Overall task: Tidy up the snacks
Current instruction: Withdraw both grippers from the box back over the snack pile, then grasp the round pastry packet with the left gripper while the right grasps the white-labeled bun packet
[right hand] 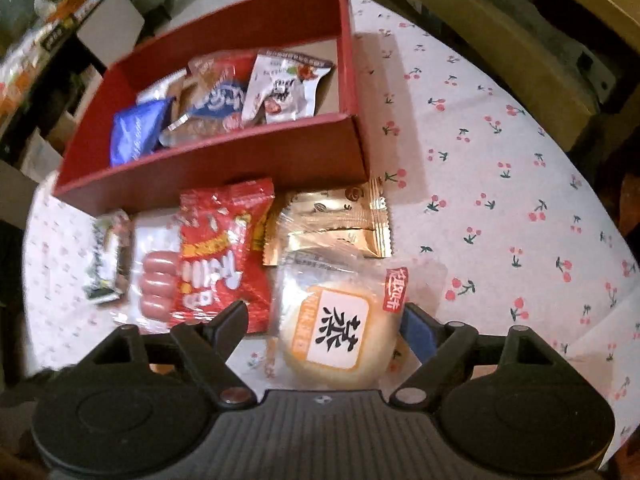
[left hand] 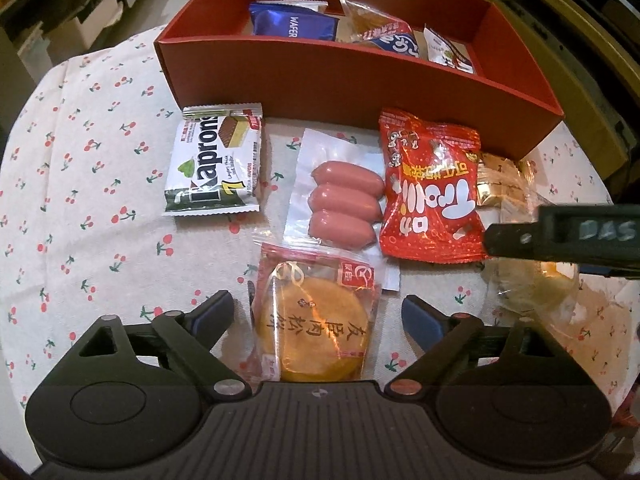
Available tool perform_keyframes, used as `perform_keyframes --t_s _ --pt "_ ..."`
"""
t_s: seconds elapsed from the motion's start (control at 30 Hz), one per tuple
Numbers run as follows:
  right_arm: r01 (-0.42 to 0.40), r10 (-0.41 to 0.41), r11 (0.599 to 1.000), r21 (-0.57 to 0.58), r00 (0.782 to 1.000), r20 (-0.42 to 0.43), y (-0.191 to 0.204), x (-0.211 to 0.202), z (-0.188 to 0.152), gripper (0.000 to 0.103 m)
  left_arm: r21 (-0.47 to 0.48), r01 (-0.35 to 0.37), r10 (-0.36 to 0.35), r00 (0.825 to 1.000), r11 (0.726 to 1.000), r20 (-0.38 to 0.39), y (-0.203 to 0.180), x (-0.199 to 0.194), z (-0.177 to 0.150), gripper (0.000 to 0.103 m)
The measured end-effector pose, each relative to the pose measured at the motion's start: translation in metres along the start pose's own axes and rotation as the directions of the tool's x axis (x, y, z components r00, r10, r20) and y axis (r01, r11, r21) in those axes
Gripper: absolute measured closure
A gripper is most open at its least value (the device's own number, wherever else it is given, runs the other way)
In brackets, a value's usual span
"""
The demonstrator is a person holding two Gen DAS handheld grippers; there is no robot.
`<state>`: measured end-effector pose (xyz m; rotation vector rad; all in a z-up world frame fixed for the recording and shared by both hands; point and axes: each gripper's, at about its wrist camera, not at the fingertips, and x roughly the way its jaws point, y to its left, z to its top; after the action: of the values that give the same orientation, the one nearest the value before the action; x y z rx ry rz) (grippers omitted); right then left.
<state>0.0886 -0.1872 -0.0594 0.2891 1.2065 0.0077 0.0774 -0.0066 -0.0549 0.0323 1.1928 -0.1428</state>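
spread wide, the left gripper over a round golden pastry in clear wrap with a red label and dark chinese characters, lying flat on the cherry-print tablecloth between the fingers, contact not clear. spread wide too, the right gripper around a pale round bun in clear wrap with a white-and-orange label bearing one black character; touching or not, cannot tell. on the cloth in front of the red box, six loose snacks counted: one green-and-white kaprons wafer pack, one clear pack of three pink sausages, one red trolli bag overlapping the sausage pack's edge, one gold packet just beside the box's near wall, plus the pastry and the bun. inside the box, at least four packets: one blue wafer pack, one white packet, and two more overlapping between them, details unclear.
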Motion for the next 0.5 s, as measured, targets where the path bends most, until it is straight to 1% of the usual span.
perform_keyframes --t_s 0.03,0.13,0.17,0.3,0.37,0.47,0.5 --pt "0.015 -0.014 1.0 -0.025 1.0 0.013 0.003 0.001 -0.001 0.015 0.002 -0.001 0.001 1.0 1.0 0.0 -0.001 0.0 0.0 0.008" --pt "0.037 -0.034 0.996 -0.078 0.999 0.031 0.006 -0.001 -0.003 0.033 0.006 -0.004 0.004 1.0 1.0 0.001 -0.001 0.001 0.0 0.007" --pt "0.031 -0.028 0.996 -0.083 0.999 0.032 0.006 -0.002 -0.003 0.035 0.004 -0.002 0.002 1.0 1.0 0.002 -0.001 0.001 0.0 0.009" --pt "0.043 -0.038 0.99 -0.134 0.999 0.039 0.009 -0.006 -0.008 0.037 -0.003 -0.002 0.002 1.0 1.0 0.005 0.002 -0.002 0.0 0.014" --pt "0.043 -0.037 0.987 -0.152 0.998 0.046 0.012 -0.01 -0.011 0.038 -0.002 -0.004 0.004 1.0 1.0 0.01 0.003 -0.005 -0.001 0.022" --pt "0.036 -0.025 0.985 -0.167 0.998 0.064 0.014 -0.017 -0.014 0.038 0.001 0.005 -0.005 1.0 1.0 0.013 0.002 -0.008 -0.002 0.03" --pt "0.032 -0.02 0.984 -0.173 0.997 0.071 0.015 -0.02 -0.016 0.038 0.005 0.003 -0.003 1.0 1.0 0.014 0.002 -0.009 -0.002 0.032"
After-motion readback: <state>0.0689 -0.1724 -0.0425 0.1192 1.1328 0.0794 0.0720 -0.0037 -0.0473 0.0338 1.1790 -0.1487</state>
